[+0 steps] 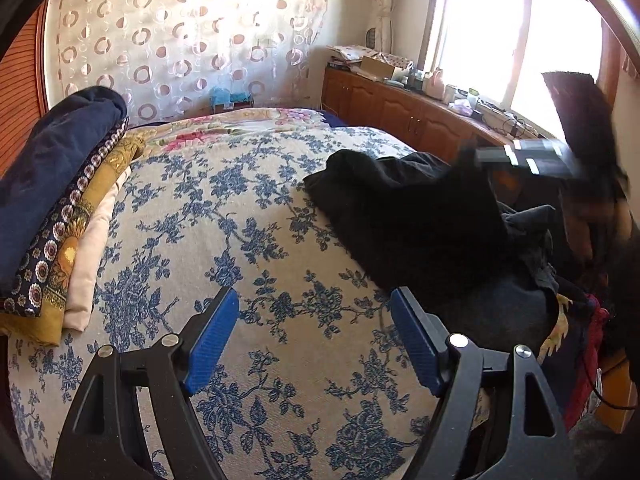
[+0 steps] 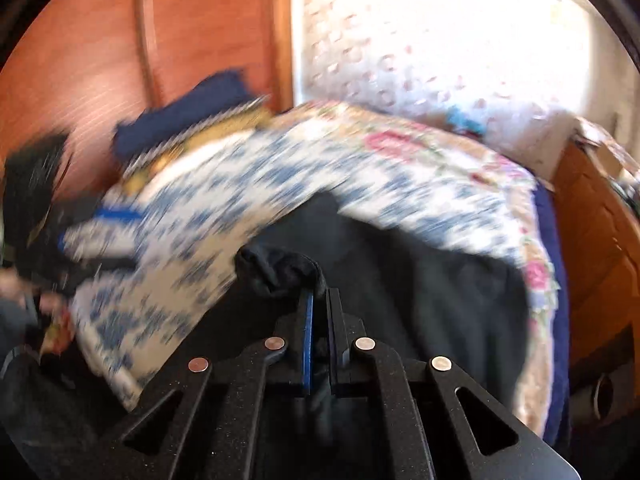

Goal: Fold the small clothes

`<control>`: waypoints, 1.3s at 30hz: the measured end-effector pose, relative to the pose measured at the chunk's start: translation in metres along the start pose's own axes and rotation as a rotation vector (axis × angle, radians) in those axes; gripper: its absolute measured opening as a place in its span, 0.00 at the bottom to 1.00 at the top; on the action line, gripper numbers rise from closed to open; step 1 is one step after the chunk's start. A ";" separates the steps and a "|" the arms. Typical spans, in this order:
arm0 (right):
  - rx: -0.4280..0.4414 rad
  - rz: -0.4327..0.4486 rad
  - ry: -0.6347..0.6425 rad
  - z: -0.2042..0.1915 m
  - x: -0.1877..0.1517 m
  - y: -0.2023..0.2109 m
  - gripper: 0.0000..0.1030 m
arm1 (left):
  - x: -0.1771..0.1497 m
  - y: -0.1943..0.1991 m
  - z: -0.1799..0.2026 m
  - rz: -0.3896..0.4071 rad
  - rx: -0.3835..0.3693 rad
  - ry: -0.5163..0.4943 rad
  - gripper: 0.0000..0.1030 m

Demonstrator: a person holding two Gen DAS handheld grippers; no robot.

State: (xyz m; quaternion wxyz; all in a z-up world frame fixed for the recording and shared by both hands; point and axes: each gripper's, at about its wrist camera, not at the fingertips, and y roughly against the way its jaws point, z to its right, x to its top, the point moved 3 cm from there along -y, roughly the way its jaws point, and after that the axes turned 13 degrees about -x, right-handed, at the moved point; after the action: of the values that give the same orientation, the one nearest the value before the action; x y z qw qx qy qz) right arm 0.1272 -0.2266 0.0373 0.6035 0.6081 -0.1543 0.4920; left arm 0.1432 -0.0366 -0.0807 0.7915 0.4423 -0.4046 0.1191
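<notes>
From the left wrist, the left gripper (image 1: 312, 340) hangs over the bed (image 1: 248, 208), fingers wide apart with nothing between them; the dark garment (image 1: 404, 216) lies heaped toward the bed's right edge, and folded bedding (image 1: 60, 200) is stacked at left. To spread it well, this gripper should probably take an opposite edge once it is raised. A cabinet (image 1: 400, 108) runs under the bright window (image 1: 520, 40). From the right wrist, badly blurred, the right gripper (image 2: 318, 300) has its fingers pinched on a bunched fold of the garment (image 2: 280, 268) over the floral spread.
</notes>
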 end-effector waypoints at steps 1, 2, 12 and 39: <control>-0.039 0.006 -0.018 0.015 0.006 0.000 0.05 | 0.002 0.000 0.002 0.003 -0.002 -0.006 0.77; -0.076 0.007 -0.036 0.030 0.011 -0.002 0.05 | 0.003 0.000 0.004 0.004 -0.002 -0.011 0.77; -0.319 -0.165 -0.189 0.122 0.007 -0.081 0.05 | 0.033 -0.018 0.019 0.007 -0.021 -0.090 0.77; -0.053 -0.103 -0.197 0.023 -0.089 0.001 0.48 | 0.014 -0.082 0.033 -0.114 -0.181 -0.008 0.77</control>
State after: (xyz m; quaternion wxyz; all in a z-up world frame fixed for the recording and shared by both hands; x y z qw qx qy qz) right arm 0.0938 -0.2832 -0.0272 0.6257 0.6446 -0.1945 0.3939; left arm 0.1793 -0.1129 -0.1110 0.8321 0.3915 -0.3913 0.0350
